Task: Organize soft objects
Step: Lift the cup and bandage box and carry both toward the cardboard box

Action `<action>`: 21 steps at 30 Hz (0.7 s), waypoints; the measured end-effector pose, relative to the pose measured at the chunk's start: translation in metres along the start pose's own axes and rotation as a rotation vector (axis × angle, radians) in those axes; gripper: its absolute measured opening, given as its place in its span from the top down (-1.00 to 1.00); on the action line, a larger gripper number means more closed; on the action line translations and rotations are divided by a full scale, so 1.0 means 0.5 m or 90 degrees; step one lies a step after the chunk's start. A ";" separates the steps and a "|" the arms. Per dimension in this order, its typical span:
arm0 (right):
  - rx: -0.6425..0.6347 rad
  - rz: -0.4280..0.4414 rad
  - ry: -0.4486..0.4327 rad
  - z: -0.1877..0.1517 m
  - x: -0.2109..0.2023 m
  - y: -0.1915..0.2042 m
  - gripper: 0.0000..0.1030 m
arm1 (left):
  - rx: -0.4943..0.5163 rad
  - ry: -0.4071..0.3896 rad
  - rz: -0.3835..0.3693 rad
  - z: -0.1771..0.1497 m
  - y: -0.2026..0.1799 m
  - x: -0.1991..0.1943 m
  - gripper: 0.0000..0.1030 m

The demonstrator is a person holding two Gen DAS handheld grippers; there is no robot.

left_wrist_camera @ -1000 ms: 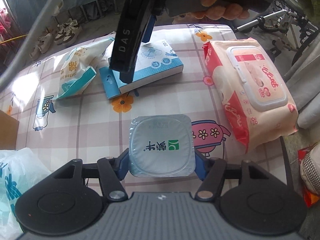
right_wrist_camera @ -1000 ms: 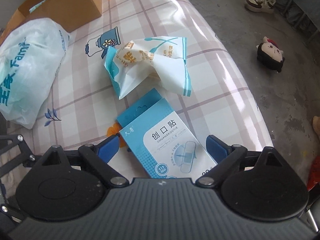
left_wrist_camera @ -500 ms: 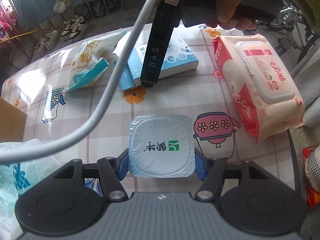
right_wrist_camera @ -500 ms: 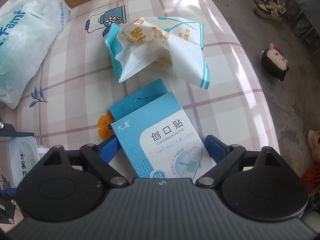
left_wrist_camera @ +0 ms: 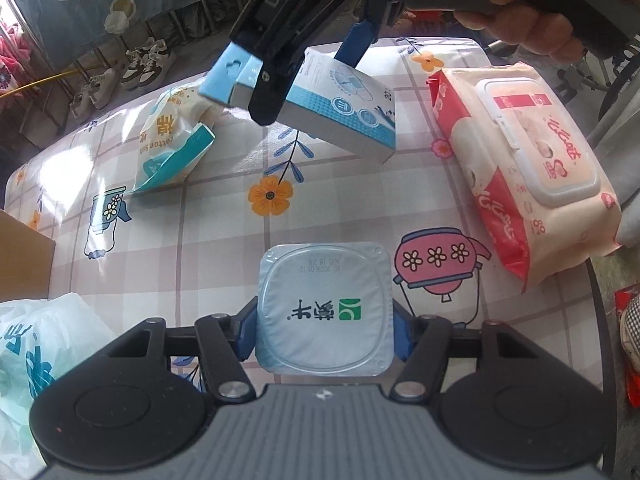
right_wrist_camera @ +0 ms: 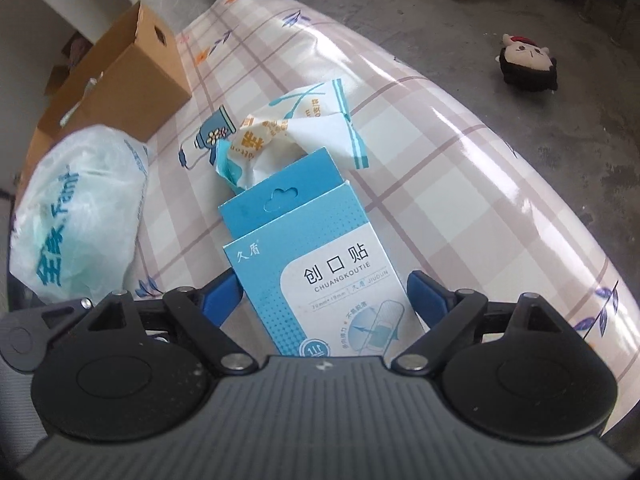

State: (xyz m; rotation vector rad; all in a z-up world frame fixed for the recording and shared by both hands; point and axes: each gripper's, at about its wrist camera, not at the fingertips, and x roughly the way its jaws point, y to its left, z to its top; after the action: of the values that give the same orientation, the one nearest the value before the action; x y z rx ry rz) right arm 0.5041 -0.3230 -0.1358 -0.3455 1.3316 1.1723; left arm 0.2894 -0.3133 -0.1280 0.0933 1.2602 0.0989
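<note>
My left gripper (left_wrist_camera: 324, 332) is shut on a square yoghurt cup (left_wrist_camera: 324, 304) with a foil lid, held just above the flowered tablecloth (left_wrist_camera: 200, 248). My right gripper (right_wrist_camera: 324, 292) has a blue plaster box (right_wrist_camera: 316, 276) between its blue pads, and its jaws are closing on it. In the left wrist view that box (left_wrist_camera: 344, 116) hangs tilted above the table in the right gripper (left_wrist_camera: 312, 76), with a hand on the handle above. A crumpled cotton swab pack (right_wrist_camera: 296, 128) lies just beyond the box.
A pink wet wipes pack (left_wrist_camera: 528, 168) lies at the table's right edge. A white plastic bag (right_wrist_camera: 80, 220) and an open cardboard box (right_wrist_camera: 120, 88) stand at the left. A plush doll (right_wrist_camera: 528, 64) and shoes lie on the floor past the far edge.
The right gripper has lifted the plaster box off the cloth and rolled with it; the box now tilts in the air. The left gripper and its yoghurt cup have kept still.
</note>
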 end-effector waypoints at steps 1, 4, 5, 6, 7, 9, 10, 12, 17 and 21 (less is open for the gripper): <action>0.021 0.007 -0.012 -0.005 -0.010 -0.007 -0.69 | -0.001 -0.001 -0.001 0.000 -0.001 -0.001 -0.22; 0.090 0.027 -0.050 -0.025 -0.041 -0.029 -0.63 | 0.003 -0.009 -0.005 -0.002 -0.005 -0.015 -0.21; 0.110 0.032 -0.062 -0.034 -0.052 -0.035 -0.59 | 0.005 -0.011 -0.005 -0.002 -0.007 -0.018 -0.21; 0.129 0.034 -0.073 -0.043 -0.061 -0.041 -0.57 | 0.005 -0.012 -0.005 -0.002 -0.007 -0.023 -0.20; 0.148 0.037 -0.085 -0.052 -0.069 -0.046 -0.57 | 0.004 -0.013 -0.006 -0.001 -0.007 -0.026 -0.20; 0.184 0.046 -0.107 -0.071 -0.083 -0.054 -0.51 | 0.001 -0.016 -0.006 -0.002 -0.009 -0.034 -0.20; 0.199 0.047 -0.117 -0.080 -0.089 -0.057 -0.50 | 0.000 -0.018 -0.005 -0.003 -0.010 -0.039 -0.20; 0.226 0.054 -0.136 -0.099 -0.100 -0.062 -0.50 | -0.001 -0.024 -0.002 -0.005 -0.013 -0.051 -0.20; 0.265 0.063 -0.169 -0.132 -0.119 -0.061 -0.50 | -0.002 -0.034 0.000 -0.008 -0.016 -0.073 -0.20; 0.284 0.076 -0.194 -0.151 -0.142 -0.053 -0.50 | -0.002 -0.047 0.007 -0.009 -0.014 -0.097 -0.20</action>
State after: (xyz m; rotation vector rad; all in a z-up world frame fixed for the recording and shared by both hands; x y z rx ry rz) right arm 0.4964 -0.4256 -0.1063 0.2307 1.3099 0.9450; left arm 0.2706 -0.3265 -0.0847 0.1000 1.1858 0.1062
